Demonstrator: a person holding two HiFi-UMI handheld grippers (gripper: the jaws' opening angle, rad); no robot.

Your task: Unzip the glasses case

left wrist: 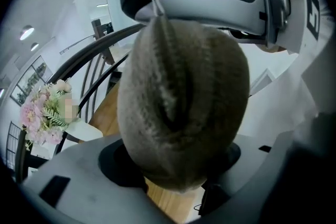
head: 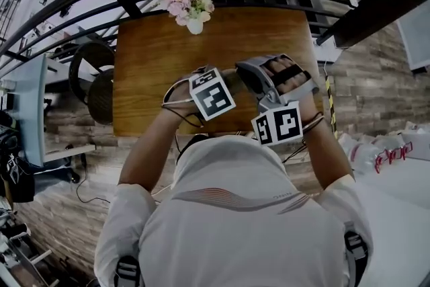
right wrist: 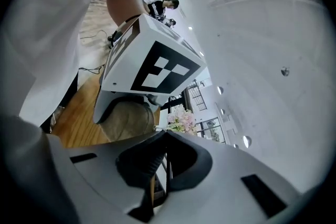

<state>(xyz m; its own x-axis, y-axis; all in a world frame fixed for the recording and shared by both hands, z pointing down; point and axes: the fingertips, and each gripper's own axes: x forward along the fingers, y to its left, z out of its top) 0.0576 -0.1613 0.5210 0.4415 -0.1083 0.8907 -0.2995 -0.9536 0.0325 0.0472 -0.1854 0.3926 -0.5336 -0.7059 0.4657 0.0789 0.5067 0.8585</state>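
1. The left gripper [left wrist: 176,162] is clamped wide on a grey-brown, felt-covered oval glasses case [left wrist: 184,102]. One dark pad presses on each flank of the case's near end.
2. The right gripper [right wrist: 164,136] has its jaws together. In the left gripper view a white cord zip pull [left wrist: 154,2] rises from the case's far tip into that closed pair, so it appears to be pinched there.
3. The glasses case is held in the air, touching nothing but the two grippers. It hangs over the near edge of the brown wooden desk [head: 154,64], about midway along that edge.
4. Its long axis runs straight out from the left gripper, along the line the gripper points. A dark crease, probably the zip line, runs down the middle of the face turned to that gripper's camera.
5. The right gripper sits at the far end of the axis and the left gripper at the near end.
6. Judging from this, the right gripper is the one placed to open the zip. It would draw the white cord zip pull along the crease while the left gripper braces the case against the tug.
7. A white vase of pink flowers [head: 191,0] stands at the desk's far edge, well apart from both grippers.
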